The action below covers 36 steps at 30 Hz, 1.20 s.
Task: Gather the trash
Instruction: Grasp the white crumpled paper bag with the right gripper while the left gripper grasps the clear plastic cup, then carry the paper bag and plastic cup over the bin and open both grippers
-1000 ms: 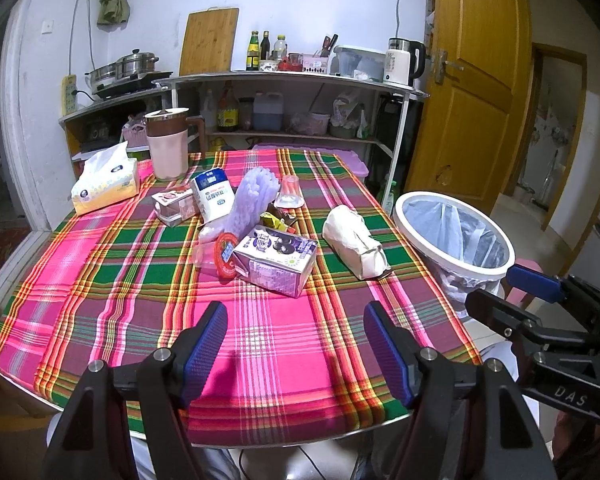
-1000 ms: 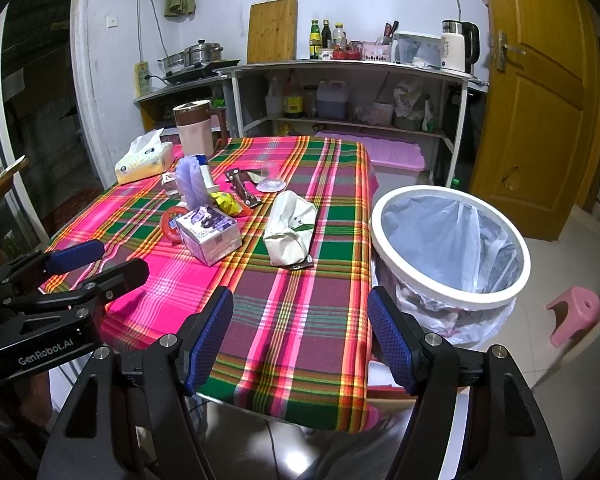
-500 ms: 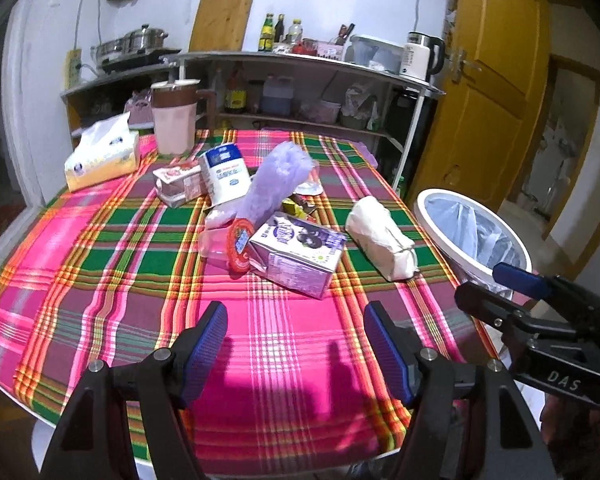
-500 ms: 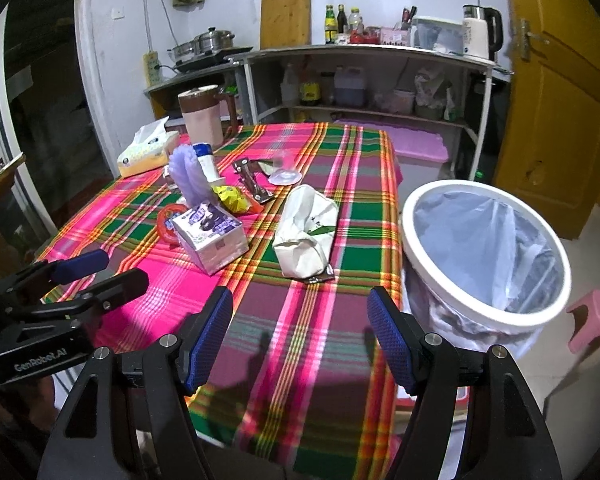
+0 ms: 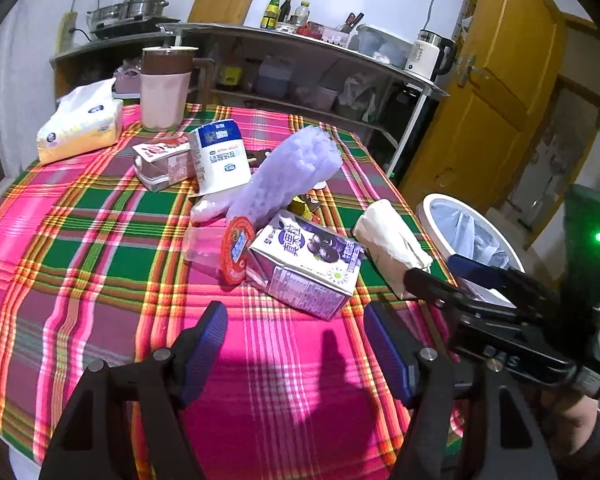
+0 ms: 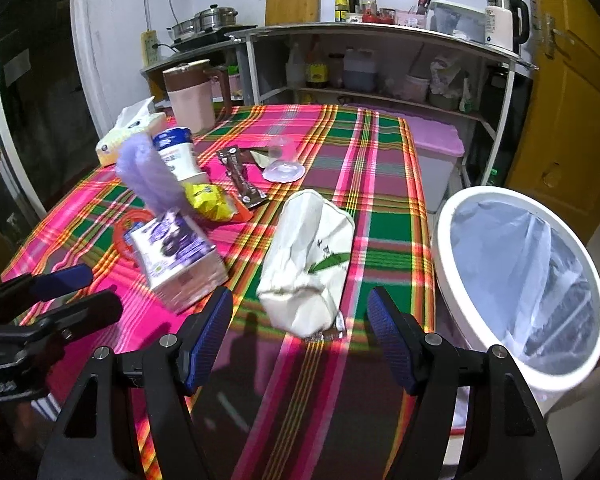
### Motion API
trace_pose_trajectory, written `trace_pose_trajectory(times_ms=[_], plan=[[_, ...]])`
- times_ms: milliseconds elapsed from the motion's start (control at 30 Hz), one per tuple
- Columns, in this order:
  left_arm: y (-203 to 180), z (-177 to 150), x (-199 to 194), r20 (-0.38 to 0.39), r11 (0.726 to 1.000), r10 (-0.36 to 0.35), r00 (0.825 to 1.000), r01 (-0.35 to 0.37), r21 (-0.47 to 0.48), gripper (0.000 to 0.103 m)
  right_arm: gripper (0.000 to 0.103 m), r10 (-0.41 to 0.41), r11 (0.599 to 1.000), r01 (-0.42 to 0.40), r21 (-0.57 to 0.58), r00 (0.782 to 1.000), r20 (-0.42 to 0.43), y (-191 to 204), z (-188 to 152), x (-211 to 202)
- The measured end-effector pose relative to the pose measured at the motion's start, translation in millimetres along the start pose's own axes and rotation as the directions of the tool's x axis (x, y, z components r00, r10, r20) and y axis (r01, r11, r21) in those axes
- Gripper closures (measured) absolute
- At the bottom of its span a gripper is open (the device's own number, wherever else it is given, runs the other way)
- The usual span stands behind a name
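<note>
Trash lies on the plaid tablecloth (image 5: 80,240). A purple milk carton (image 5: 306,266) lies on its side, just beyond my open, empty left gripper (image 5: 296,340). A red-lidded cup (image 5: 220,246) and a purple wrapper (image 5: 284,178) lie behind it. A crumpled white tissue pack (image 6: 310,264) lies just ahead of my open, empty right gripper (image 6: 300,338); it also shows in the left wrist view (image 5: 392,242). The white trash bin (image 6: 520,280) with a clear liner stands right of the table.
A white-blue milk bag (image 5: 219,156), a pink carton (image 5: 162,160), a tissue box (image 5: 80,128) and a pink jug (image 5: 166,86) stand further back. A yellow wrapper (image 6: 210,200), brown sachets (image 6: 242,178) and a clear cup (image 6: 283,160) lie mid-table. Shelves (image 6: 380,64) and a door (image 6: 572,92) are behind.
Both grippers have moved forward and lower over the table, closer to the carton and the tissue pack. Both stay open.
</note>
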<state>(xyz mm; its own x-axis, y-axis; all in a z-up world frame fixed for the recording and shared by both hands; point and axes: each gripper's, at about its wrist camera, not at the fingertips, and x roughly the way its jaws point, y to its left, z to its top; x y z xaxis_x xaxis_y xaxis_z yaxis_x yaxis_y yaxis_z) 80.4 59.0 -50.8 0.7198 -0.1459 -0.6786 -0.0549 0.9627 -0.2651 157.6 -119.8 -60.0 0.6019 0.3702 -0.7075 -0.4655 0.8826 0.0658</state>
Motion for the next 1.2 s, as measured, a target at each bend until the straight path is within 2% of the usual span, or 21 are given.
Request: trace_pose_trajectory(times_ms=[133, 167, 200, 267, 300, 533, 733, 933, 1200], plan=[[1, 4, 6, 0.001, 1.0, -0.02, 1.0, 0.02, -0.003, 0.033, 0.033, -0.002, 1.0, 0.002, -0.009, 1.0, -0.015, -1, 7, 13], [1, 6, 8, 0.003, 1.0, -0.022, 1.0, 0.022, -0.002, 0.032, 0.036, 0.0, 1.0, 0.0, -0.008, 1.0, -0.02, -1, 8, 15], [2, 8, 9, 0.007, 1.0, -0.025, 1.0, 0.025, 0.0, 0.032, 0.04, 0.003, 1.0, -0.003, -0.006, 1.0, -0.026, -1, 9, 17], [3, 11, 11, 0.015, 1.0, -0.018, 1.0, 0.018, 0.002, 0.031, 0.059, 0.005, 1.0, -0.005, -0.002, 0.999, -0.038, -2, 9, 20], [4, 13, 12, 0.02, 1.0, -0.01, 1.0, 0.01, 0.001, 0.031, 0.06, 0.005, 1.0, -0.005, 0.001, 0.999, -0.041, -3, 8, 21], [26, 24, 14, 0.046, 0.996, 0.066, 0.997, -0.063, -0.059, 0.03, 0.062, 0.023, 1.0, -0.023, 0.019, 0.999, -0.033, -8, 8, 18], [51, 32, 18, 0.047, 0.991, 0.074, 0.996, -0.068, -0.114, 0.03, 0.063, 0.031, 0.999, -0.03, 0.027, 0.999, -0.032, -10, 8, 17], [66, 36, 31, 0.009, 0.991, 0.037, 0.999, -0.036, -0.131, 0.031, 0.063, 0.029, 0.999, -0.028, 0.037, 0.999, -0.036, -12, 9, 18], [72, 39, 41, -0.001, 0.99, -0.016, 1.0, 0.015, -0.143, 0.032, 0.063, 0.024, 0.999, -0.023, 0.042, 0.999, -0.041, -13, 10, 20]])
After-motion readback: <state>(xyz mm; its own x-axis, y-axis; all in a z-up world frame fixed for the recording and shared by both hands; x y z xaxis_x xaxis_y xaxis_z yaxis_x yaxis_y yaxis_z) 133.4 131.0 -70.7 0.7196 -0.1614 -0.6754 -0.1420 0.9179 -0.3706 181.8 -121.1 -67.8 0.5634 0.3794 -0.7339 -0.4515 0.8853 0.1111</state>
